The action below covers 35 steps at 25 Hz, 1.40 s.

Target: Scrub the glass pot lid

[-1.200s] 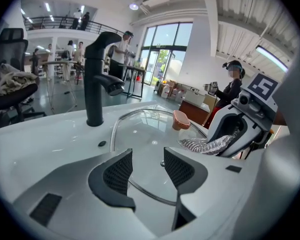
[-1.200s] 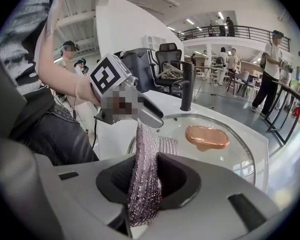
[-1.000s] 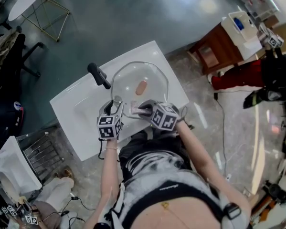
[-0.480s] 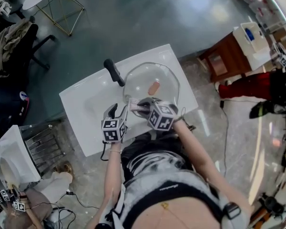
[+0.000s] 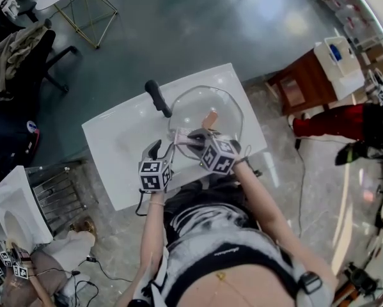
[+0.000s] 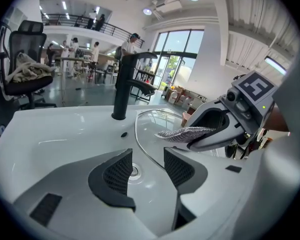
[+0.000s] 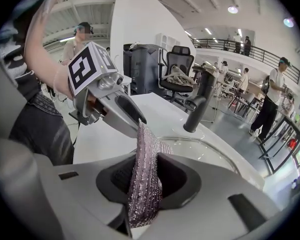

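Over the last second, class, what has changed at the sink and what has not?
The right gripper, shut on the scrubbing cloth, slid it leftward across the glass lid, toward the left gripper. That one is open, and seems to have backed off slightly. Lid and tap stayed put.

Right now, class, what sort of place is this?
Probably a large open office or lab hall, not a home kitchen: a white sink with a black tap stands alone on open floor, an office chair sits nearby, and people stand on a railed balcony.
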Available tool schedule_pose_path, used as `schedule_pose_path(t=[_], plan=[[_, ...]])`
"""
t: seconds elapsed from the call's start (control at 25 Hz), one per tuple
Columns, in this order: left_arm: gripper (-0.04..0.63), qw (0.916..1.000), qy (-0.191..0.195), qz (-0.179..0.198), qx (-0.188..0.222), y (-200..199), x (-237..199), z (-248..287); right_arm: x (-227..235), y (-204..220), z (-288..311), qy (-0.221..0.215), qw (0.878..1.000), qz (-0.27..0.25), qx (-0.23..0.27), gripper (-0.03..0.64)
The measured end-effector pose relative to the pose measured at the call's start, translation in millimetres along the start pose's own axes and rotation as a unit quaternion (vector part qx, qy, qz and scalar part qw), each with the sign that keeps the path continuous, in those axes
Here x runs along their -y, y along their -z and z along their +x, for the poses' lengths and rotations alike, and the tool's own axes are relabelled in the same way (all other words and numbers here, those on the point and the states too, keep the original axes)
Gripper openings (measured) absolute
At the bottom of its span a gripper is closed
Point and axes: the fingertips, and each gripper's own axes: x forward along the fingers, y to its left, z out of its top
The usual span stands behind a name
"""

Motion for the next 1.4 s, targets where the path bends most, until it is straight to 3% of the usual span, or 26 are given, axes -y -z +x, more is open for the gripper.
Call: schedule_pose_path(t=[0.32, 0.56, 0.68, 0.96, 1.12, 1.24, 1.4], plan=[[0.17, 0.9985, 0.04, 0.024, 0.03, -18.7, 25.1, 1.8, 19.1, 11.5, -35.3, 0.037, 0.997, 0.059, 0.04, 0.092], [0.067, 0.994, 0.072, 0.058, 0.058, -42.1, 56.4, -0.2, 36.5, 10.1, -70.3, 0.063, 0.988, 0.11, 0.088, 0.083], [0.0, 0.9906, 0.092, 0.072, 0.072, -51.2, 74.1, -3.6, 45.3, 3.0, -94.7, 0.089, 0.979, 0.135, 0.126, 0.083], [0.0, 0.985, 0.106, 0.091, 0.101, -79.8, 93.4, -25.9, 62.3, -10.5, -145.4, 0.143, 0.939, 0.213, 0.229, 0.083], [-0.002, 0.9824, 0.109, 0.096, 0.116, -91.1, 101.9, -36.0, 60.8, -9.1, -158.5, 0.149, 0.921, 0.247, 0.262, 0.081], [-0.002, 0.9811, 0.108, 0.1, 0.125, -98.1, 110.4, -45.5, 59.0, -7.7, -170.6, 0.153, 0.915, 0.25, 0.276, 0.083], [-0.002, 0.9791, 0.103, 0.1, 0.144, -108.7, 124.0, -58.5, 56.5, -3.4, -185.8, 0.162, 0.921, 0.223, 0.274, 0.083]])
